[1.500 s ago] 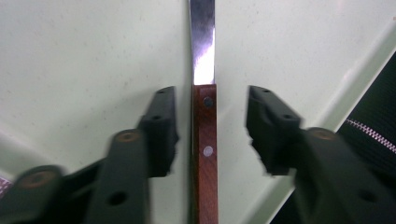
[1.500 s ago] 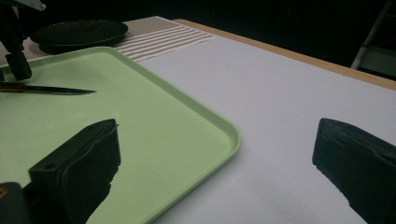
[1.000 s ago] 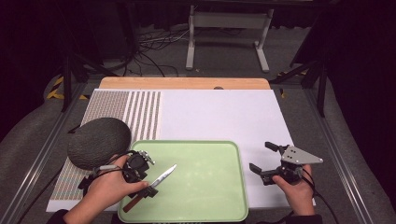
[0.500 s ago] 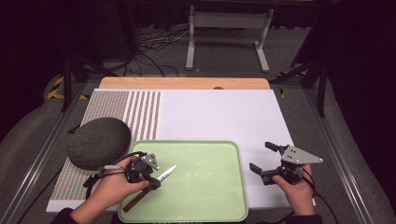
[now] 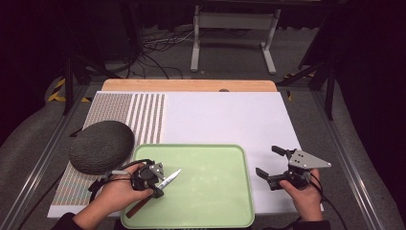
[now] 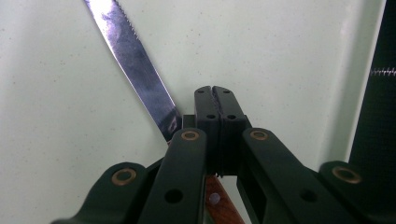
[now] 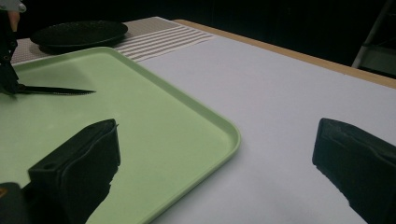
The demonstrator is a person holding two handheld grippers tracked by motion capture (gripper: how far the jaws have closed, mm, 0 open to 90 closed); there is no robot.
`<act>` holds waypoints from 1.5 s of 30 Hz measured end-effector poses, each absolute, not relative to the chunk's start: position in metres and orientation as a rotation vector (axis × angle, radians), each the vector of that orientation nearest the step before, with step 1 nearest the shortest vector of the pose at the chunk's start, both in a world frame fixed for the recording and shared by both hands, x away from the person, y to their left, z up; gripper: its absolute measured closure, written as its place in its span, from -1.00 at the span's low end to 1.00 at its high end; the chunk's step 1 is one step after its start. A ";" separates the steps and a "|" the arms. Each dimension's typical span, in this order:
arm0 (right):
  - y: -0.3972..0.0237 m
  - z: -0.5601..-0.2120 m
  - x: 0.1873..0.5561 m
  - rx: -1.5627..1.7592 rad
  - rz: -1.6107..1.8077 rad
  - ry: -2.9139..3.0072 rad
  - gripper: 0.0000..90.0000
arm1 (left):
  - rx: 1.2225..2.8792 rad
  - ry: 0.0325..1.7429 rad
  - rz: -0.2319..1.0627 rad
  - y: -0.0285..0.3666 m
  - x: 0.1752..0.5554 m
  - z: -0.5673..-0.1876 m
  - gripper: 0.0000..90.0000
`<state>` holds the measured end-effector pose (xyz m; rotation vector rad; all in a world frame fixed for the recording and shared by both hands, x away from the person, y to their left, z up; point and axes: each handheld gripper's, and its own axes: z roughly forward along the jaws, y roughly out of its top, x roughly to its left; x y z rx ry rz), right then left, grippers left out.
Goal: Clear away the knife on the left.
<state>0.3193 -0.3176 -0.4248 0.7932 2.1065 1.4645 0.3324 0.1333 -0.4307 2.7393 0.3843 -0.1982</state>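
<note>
The bench (image 5: 225,120), white-topped with a striped mat at its left, occupies the centre of the high view; a pale green tray (image 5: 210,191) lies at the lower centre, with a dark domed object (image 5: 101,146) just beside its upper left corner. On the left part of the tray rests a knife (image 5: 160,187), its long axis running diagonally from the wooden handle at lower left to the blade tip at upper right. The left tongs (image 5: 152,181) sit directly over the junction of blade and handle, their jaws having just closed; in the left gripper view the pads (image 6: 215,126) meet tip to tip, the serrated blade (image 6: 133,60) passing to their left and the handle below them, so whether the knife is actually pinched cannot be told. The right tongs (image 5: 274,163), at the lower right beside the tray, stand wide apart and empty. The left hand is plainly the nearer. The right gripper view adds a low side profile: the blade (image 7: 56,90) lies nearly flat on the tray.
</note>
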 end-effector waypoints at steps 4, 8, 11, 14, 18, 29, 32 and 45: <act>-0.318 -0.425 0.319 0.794 1.465 2.106 -0.96 | 2.751 0.379 -0.203 0.133 0.333 -0.432 1.00; -0.318 -0.425 0.319 0.796 1.463 2.106 -0.96 | 2.761 0.376 -0.199 0.133 0.333 -0.434 1.00; -0.318 -0.425 0.319 0.795 1.465 2.106 -0.96 | 2.759 0.379 -0.201 0.135 0.334 -0.434 1.00; -0.318 -0.425 0.319 0.796 1.464 2.107 -0.96 | 2.749 0.383 -0.202 0.136 0.335 -0.434 1.00; -0.318 -0.425 0.319 0.794 1.462 2.109 -0.96 | 2.744 0.395 -0.196 0.138 0.335 -0.434 1.00; -0.317 -0.426 0.319 0.794 1.456 2.115 -0.96 | 2.726 0.440 -0.177 0.145 0.340 -0.435 1.00; -0.317 -0.426 0.319 0.792 1.455 2.117 -0.96 | 2.721 0.457 -0.171 0.148 0.341 -0.435 1.00; -0.317 -0.427 0.320 0.794 1.447 2.120 -0.96 | 2.703 0.507 -0.147 0.157 0.345 -0.435 1.00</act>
